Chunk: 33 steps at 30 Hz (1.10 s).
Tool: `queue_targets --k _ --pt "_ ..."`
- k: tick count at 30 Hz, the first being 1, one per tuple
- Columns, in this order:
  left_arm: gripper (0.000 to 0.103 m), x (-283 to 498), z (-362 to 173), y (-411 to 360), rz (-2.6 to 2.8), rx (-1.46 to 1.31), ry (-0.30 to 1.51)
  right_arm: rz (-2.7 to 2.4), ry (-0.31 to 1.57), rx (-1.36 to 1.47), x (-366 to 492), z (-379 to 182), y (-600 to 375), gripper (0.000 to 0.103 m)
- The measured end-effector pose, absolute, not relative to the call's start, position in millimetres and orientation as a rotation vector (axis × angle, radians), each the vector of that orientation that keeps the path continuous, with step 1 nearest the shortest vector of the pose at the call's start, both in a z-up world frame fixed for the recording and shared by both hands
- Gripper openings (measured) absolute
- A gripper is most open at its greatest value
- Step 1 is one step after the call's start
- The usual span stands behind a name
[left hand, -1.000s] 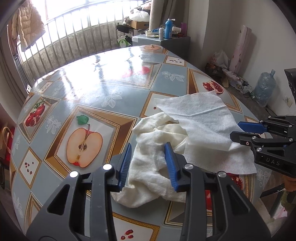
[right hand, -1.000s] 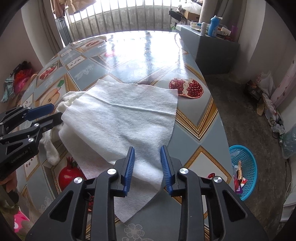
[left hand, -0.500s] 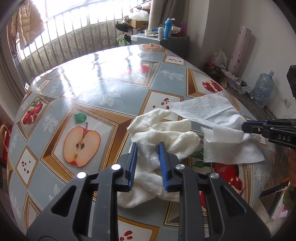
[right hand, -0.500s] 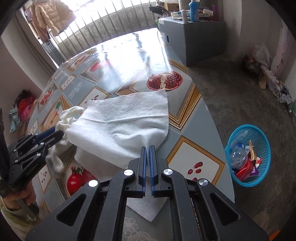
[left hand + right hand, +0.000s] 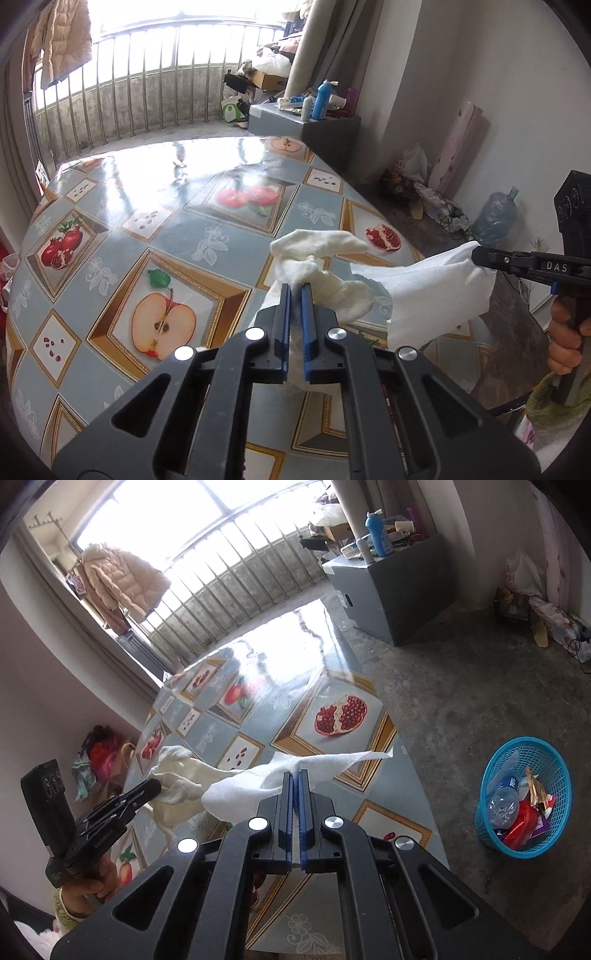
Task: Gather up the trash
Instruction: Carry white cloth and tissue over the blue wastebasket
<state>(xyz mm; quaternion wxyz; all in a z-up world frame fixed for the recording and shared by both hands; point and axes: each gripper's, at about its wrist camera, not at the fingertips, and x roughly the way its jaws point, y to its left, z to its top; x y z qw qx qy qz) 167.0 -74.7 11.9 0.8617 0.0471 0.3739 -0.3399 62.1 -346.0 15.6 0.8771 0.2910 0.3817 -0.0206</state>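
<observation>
- Over the fruit-print table (image 5: 110, 206), both grippers had a load each and were off the surface: pick-up step looked finished, carry-to-bin step in hand.
- Left gripper (image 5: 295, 291): jaws clamped tight on the cream cloth (image 5: 325, 266), which bunched at 12 o'clock from the fingertips and drooped toward the table.
- Right gripper (image 5: 294, 777): jaws closed on the thin white sheet (image 5: 258, 782), which draped off to 9 o'clock and trailed a corner to 2 o'clock.
- Sheet hung clear of the table edge in the left wrist view, at 3 o'clock from the cloth.
- Blue basket (image 5: 524, 797) sat on the floor at 3 o'clock of the right gripper, already part-full of wrappers and a bottle.
- Next move, my read: swing right gripper over the basket, release there; the left follows.
- Risk: limp sheet could catch on the rim.
</observation>
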Motion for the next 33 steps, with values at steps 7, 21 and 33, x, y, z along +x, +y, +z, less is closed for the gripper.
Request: queue_targets --k 7,21,33 --pt "0.004 155.3 47.4 -148.4 -0.925 0.100 0.715 -0.197 0.677 0.630 11.5 44.9 -403.4 0.003" --pt "0.004 116.5 -11.7 -393.7 -1.278 0.306 0.942 -0.641 0.698 0.741 -100.1 -20.9 -528.2 0.003" --pt "0.004 106.5 -106.6 -522.7 -1.249 0.544 1.103 -0.710 0.743 0.977 -84.7 -154.4 -604.8 0.003"
